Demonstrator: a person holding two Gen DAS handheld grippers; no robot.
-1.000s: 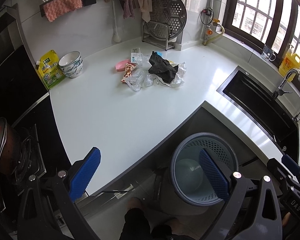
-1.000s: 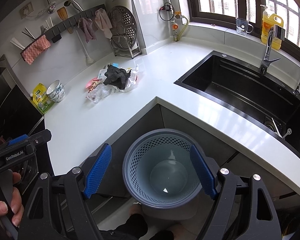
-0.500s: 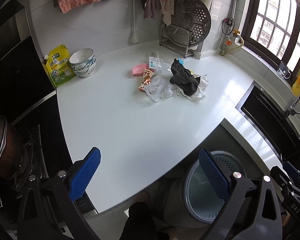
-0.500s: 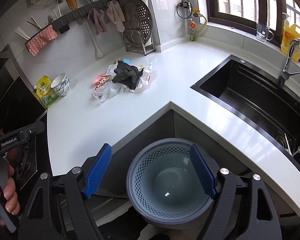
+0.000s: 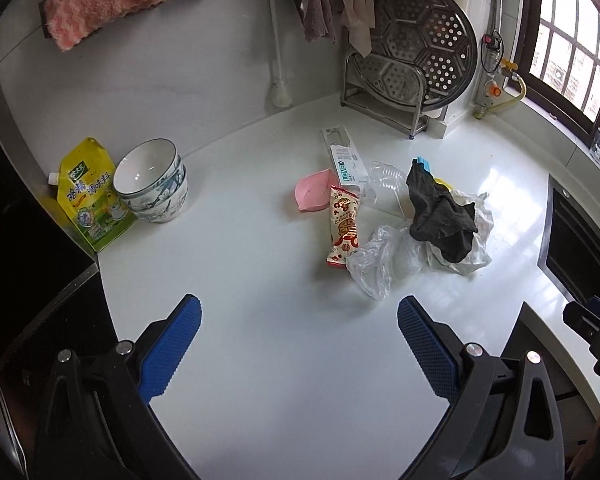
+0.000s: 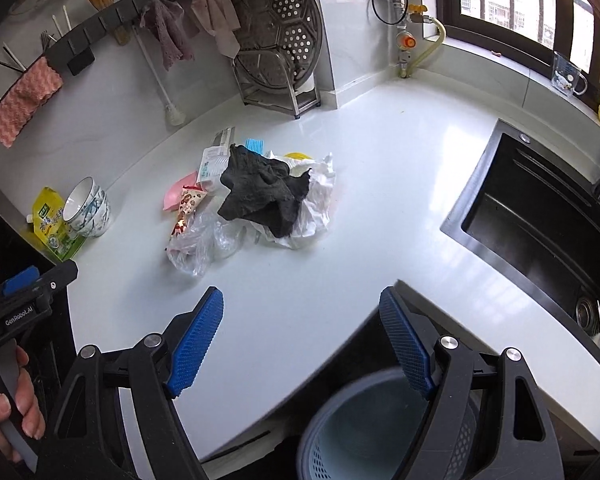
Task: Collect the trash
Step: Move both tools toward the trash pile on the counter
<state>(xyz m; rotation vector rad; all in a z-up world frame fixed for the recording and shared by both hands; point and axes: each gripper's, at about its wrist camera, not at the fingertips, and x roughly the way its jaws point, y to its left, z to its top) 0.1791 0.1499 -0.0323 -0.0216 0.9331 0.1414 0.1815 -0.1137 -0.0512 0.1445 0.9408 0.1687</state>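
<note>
A pile of trash lies on the white counter (image 5: 268, 320): a black rag (image 5: 440, 216) (image 6: 260, 192) on a white plastic bag (image 5: 472, 240) (image 6: 316, 204), a clear bag (image 5: 380, 264) (image 6: 204, 244), a red snack wrapper (image 5: 343, 228) (image 6: 186, 208), a pink dish (image 5: 312, 196), a clear cup (image 5: 384, 188) and a small box (image 5: 346, 162). My left gripper (image 5: 299, 344) is open and empty, above the counter short of the pile. My right gripper (image 6: 301, 336) is open and empty over the counter's front edge. The grey basket bin (image 6: 364, 432) stands on the floor below it.
Stacked bowls (image 5: 156, 180) and a yellow pouch (image 5: 90, 196) sit at the left. A steamer rack (image 5: 412, 52) stands at the back wall. The black sink (image 6: 540, 216) is at the right. A stove edge (image 5: 32, 280) is at the left.
Both grippers have moved up and forward from over the bin toward the counter. The trash pile is now closer and larger in both views. Both stay open.
</note>
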